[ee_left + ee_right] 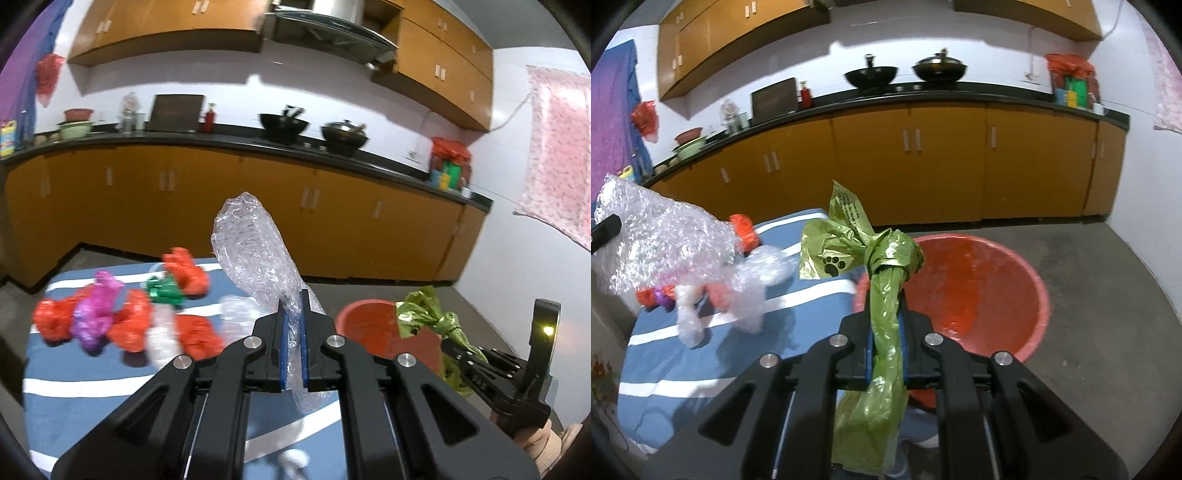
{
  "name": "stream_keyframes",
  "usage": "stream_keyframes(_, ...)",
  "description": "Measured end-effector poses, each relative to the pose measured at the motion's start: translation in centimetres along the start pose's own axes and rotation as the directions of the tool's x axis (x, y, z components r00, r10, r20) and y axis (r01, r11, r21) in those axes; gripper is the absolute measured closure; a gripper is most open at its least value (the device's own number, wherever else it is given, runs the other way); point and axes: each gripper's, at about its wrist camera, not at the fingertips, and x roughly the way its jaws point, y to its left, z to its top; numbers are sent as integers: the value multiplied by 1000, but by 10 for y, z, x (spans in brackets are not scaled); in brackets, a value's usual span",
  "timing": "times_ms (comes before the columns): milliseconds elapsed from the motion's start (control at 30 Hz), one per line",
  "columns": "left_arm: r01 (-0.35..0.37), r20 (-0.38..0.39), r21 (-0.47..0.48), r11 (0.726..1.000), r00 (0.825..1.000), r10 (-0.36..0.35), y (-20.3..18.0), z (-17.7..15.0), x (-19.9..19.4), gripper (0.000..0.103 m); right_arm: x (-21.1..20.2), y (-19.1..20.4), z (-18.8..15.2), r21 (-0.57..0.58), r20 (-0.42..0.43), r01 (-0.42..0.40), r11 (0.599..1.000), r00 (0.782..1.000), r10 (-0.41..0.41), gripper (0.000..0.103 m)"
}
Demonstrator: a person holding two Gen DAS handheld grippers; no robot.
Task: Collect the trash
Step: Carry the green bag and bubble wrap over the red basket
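Left wrist view: left gripper point(294, 325) clamped clear crinkled bubble-wrap piece point(255, 251); right gripper point(886, 332) clamped knotted green plastic bag point(882, 266). Round red plastic basin point(1030, 280) looked bare; several crumpled red plastic bags point(127, 328) remained across striped blue tablecloth point(92, 402). Mostly undone.

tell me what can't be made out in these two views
- Left wrist view: the table trash is motion-blurred, so the clear wads beside the red bags have no readable outline.
- Left wrist view: the left gripper and its bubble wrap hide the table behind them.
- Right wrist view: the green bag in the right gripper covers the red basin's near rim.
- Right wrist view: the green bag's print is too small to read.
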Motion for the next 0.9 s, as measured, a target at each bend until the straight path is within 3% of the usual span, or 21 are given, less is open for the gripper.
stream_keyframes(433, 166, -37, 63, 984, 986, -164, -85, -8, 57, 98, 17, -66, 3, 94, -20, 125, 988, 992, -124, 91)
stream_keyframes(900, 191, -131, 135, 972, 976, -174, -122, -30, 119, 98, 52, -102, 10, 168, -42, 156, 973, 988, -151, 91)
